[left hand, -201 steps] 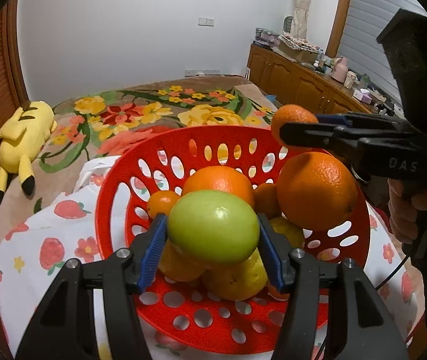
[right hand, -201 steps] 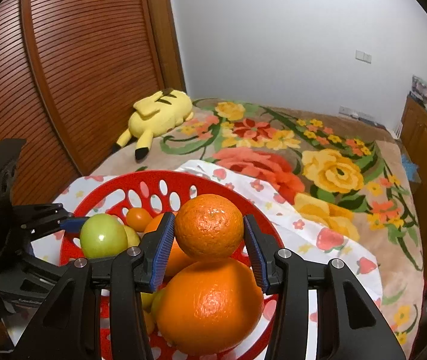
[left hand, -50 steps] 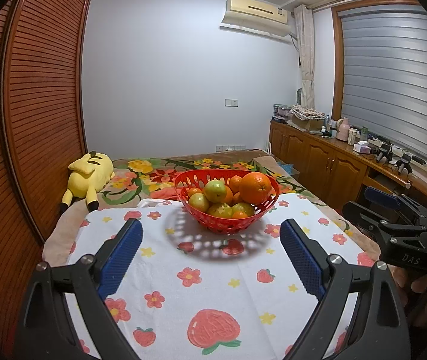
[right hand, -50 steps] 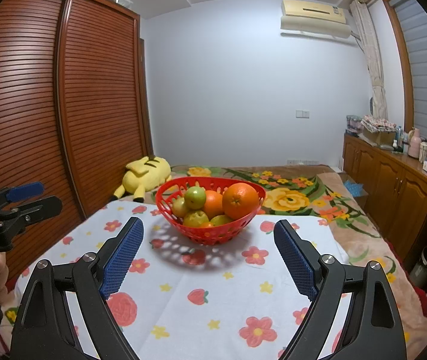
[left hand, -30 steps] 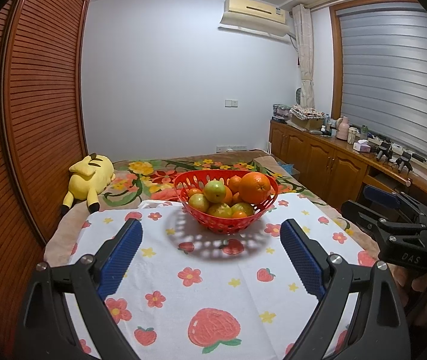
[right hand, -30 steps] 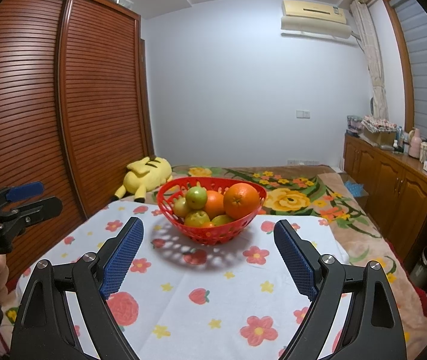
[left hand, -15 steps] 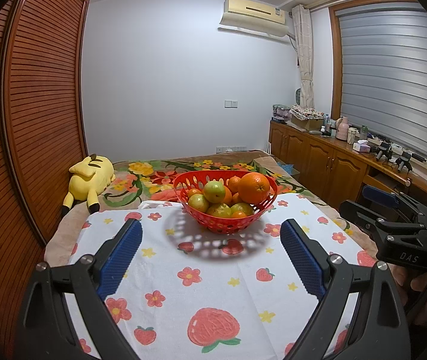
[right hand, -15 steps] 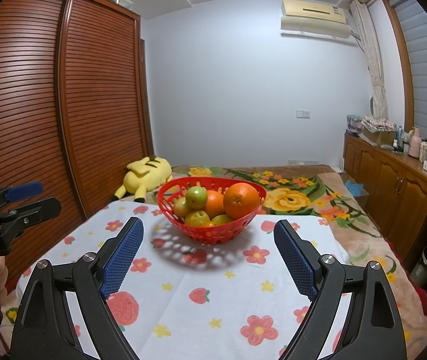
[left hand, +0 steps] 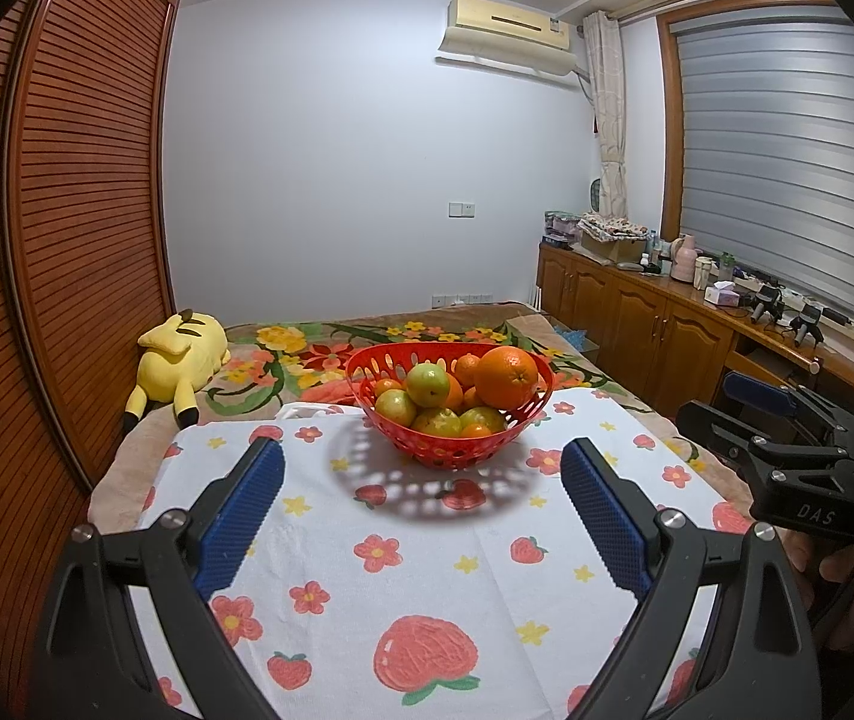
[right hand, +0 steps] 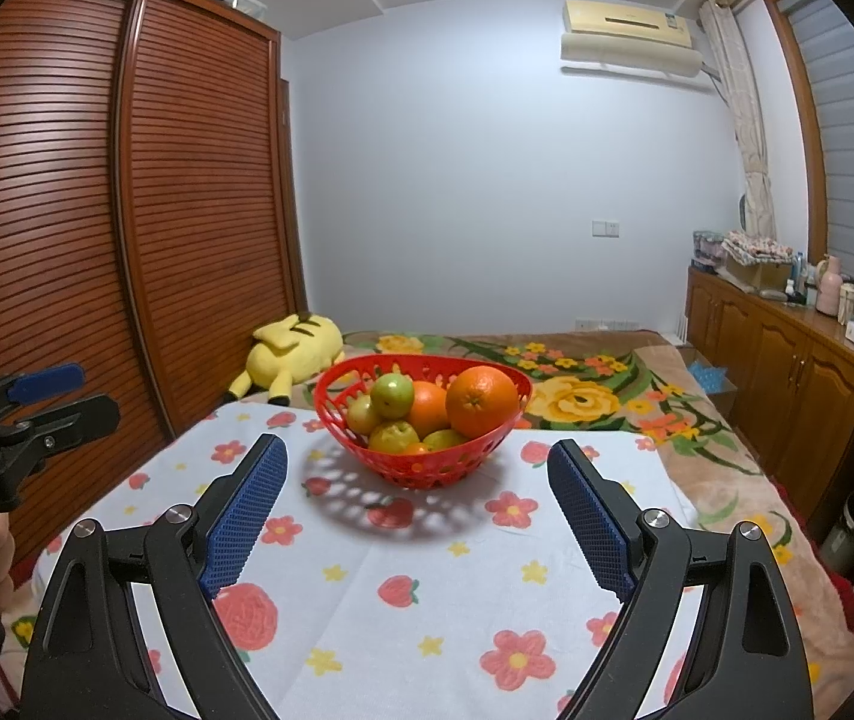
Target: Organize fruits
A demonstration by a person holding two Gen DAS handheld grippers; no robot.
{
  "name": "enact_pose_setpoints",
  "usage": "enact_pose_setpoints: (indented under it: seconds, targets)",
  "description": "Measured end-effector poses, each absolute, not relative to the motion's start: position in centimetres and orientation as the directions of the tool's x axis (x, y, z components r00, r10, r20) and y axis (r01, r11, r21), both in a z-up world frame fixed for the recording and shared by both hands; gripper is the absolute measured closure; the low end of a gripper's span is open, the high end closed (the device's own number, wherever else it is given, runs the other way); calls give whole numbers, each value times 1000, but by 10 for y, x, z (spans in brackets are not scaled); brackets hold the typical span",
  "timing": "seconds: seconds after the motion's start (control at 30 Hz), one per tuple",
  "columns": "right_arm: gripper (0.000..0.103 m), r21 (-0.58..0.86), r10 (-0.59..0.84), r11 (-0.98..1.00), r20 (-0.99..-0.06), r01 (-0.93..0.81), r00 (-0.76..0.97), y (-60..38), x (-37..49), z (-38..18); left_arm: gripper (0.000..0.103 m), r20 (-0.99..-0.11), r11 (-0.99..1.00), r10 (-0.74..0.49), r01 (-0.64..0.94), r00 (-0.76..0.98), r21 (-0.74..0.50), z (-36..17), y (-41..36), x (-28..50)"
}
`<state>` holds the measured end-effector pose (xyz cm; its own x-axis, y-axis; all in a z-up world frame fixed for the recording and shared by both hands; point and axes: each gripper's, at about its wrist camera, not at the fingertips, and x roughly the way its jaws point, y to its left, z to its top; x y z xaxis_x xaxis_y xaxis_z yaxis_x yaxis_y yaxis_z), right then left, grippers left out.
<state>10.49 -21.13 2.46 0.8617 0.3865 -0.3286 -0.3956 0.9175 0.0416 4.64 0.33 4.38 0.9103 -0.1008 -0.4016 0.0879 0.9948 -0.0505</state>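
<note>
A red perforated basket (left hand: 393, 437) (right hand: 366, 456) stands at the far end of the table, piled with fruit. A large orange (left hand: 506, 377) (right hand: 482, 401) sits on the right of the pile and a green apple (left hand: 427, 383) (right hand: 392, 394) on top at the left, with smaller oranges and yellow-green fruits below. My left gripper (left hand: 420, 471) hangs open over the near tablecloth, well short of the basket, with nothing between its fingers. My right gripper (right hand: 417, 468) is likewise open and empty, and it shows from the side (left hand: 745, 405) at the right edge of the left wrist view.
The table wears a white cloth (left hand: 427, 570) printed with flowers and strawberries. Behind it lies a floral bedspread (right hand: 577, 384) with a yellow plush toy (left hand: 180, 354). A slatted wooden wardrobe (right hand: 126, 240) runs along the left and low cabinets (left hand: 655, 336) along the right.
Nothing has moved over the last second. Several seconds earlier both grippers held fruit at the basket, the left an apple and the right an orange; now both are open and pulled back.
</note>
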Motion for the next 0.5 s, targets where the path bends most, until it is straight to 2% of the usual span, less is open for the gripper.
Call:
enact_pose_setpoints:
  seconds: [0.5]
  targets:
    - [13, 42, 386, 918, -330, -395, 861, -212, 103, 24, 8, -400, 995, -99, 86, 911, -49, 46, 5, 46]
